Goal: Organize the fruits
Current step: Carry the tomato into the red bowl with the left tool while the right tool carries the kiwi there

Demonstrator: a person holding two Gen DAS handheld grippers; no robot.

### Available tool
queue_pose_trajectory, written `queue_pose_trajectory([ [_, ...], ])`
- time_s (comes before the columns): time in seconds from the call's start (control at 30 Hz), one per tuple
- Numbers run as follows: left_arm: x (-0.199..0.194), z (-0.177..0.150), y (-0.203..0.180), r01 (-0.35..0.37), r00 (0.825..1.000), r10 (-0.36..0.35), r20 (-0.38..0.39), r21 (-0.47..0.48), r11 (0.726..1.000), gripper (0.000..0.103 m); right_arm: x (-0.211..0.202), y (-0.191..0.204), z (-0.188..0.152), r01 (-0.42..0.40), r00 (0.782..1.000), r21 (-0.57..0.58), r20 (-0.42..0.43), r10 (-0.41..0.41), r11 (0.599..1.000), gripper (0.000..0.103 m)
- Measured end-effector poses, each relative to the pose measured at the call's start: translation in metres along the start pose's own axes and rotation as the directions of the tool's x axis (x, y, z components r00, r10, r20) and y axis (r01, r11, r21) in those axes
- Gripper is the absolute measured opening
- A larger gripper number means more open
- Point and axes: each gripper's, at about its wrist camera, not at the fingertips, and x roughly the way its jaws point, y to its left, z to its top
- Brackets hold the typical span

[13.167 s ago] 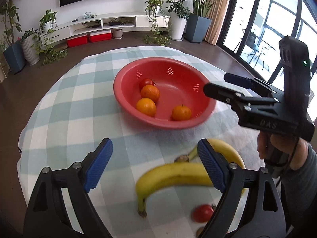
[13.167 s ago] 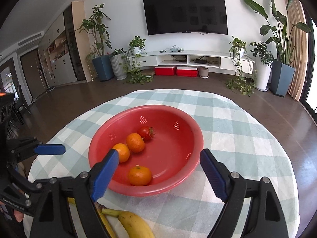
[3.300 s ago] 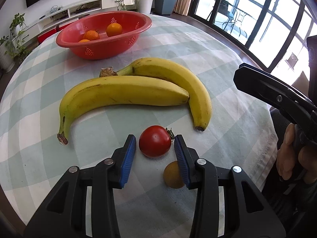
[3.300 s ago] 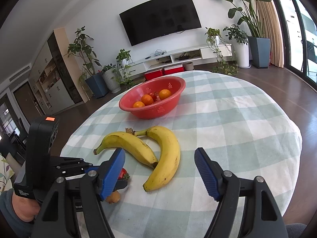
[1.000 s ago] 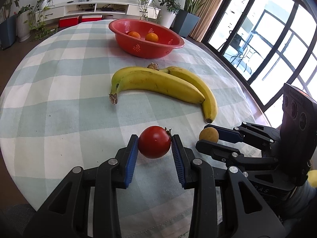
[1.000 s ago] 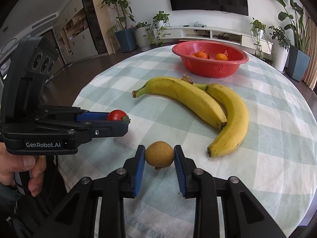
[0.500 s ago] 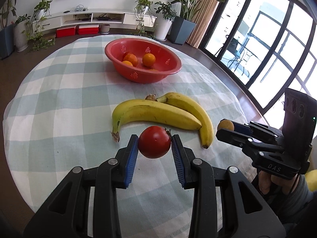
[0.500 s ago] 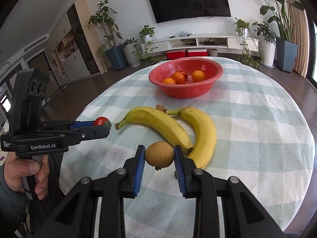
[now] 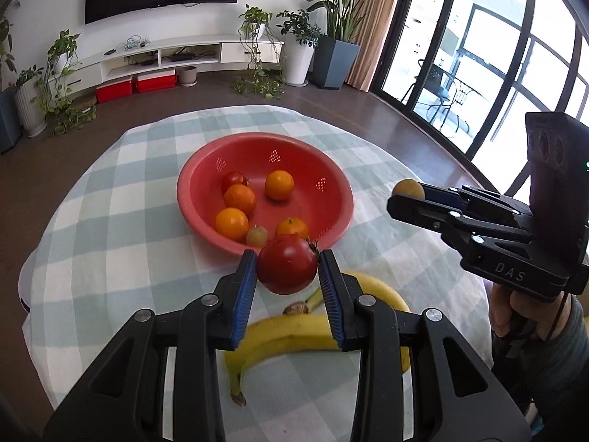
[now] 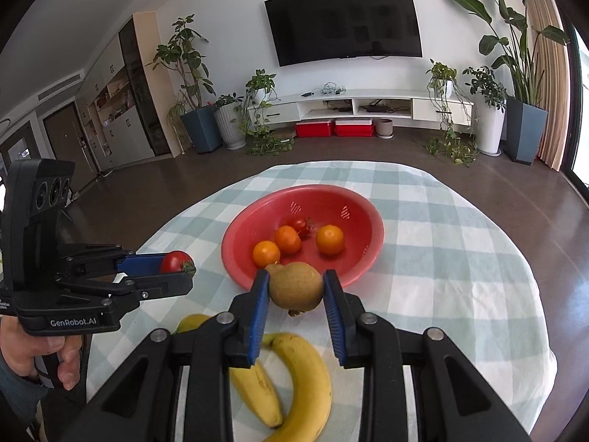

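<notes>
My left gripper (image 9: pixel 288 272) is shut on a red tomato (image 9: pixel 287 268) and holds it in the air just before the near rim of the red bowl (image 9: pixel 331 169). My right gripper (image 10: pixel 296 287) is shut on a brown round fruit (image 10: pixel 295 285), also raised near the bowl's (image 10: pixel 360 206) front rim. The bowl holds several oranges (image 9: pixel 279 184), a small tomato (image 9: pixel 234 178) and a small greenish fruit (image 9: pixel 257 235). Two bananas (image 10: pixel 309 379) lie on the checked cloth below the grippers. The right gripper with the brown fruit (image 9: pixel 408 188) shows in the left wrist view, the left gripper with the tomato (image 10: pixel 176 261) in the right wrist view.
The round table (image 9: pixel 110 199) carries a green-and-white checked cloth; its edge falls away on all sides. Behind stand a TV wall unit (image 10: pixel 353 107), potted plants (image 10: pixel 489 107) and glass doors (image 9: pixel 478 59) at the right.
Both grippers have risen and moved forward over the bananas toward the bowl, each still holding its fruit. The bowl is now much closer in both views.
</notes>
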Motion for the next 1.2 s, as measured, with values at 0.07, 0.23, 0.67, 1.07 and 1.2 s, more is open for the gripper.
queue_pose_trajectory([
  [0.07,0.012,0.015,-0.003,-0.018,1.000,0.018,-0.004,0.025,1.000,0.032,0.014,-0.003,0.010,-0.009,1.000,0.002,-0.006,0.009,1.000,0.032],
  [0.23,0.047,0.040,-0.003,-0.078,0.996,0.080,-0.029,0.055,0.995,0.032,0.051,-0.009,0.026,-0.003,0.999,-0.010,-0.047,0.003,1.000,0.032],
  [0.67,0.110,0.041,0.004,-0.153,0.986,0.157,-0.061,0.065,0.986,0.032,0.093,-0.025,0.015,0.055,0.993,-0.046,-0.100,-0.059,0.997,0.032],
  [1.07,0.132,0.034,0.013,-0.172,0.981,0.176,-0.086,0.057,0.984,0.032,0.104,-0.023,0.009,0.105,0.988,-0.114,-0.104,-0.117,0.988,0.032],
  [1.2,0.132,0.033,0.013,-0.180,0.979,0.185,-0.086,0.057,0.982,0.032,0.104,-0.023,0.009,0.109,0.988,-0.120,-0.100,-0.121,0.987,0.032],
])
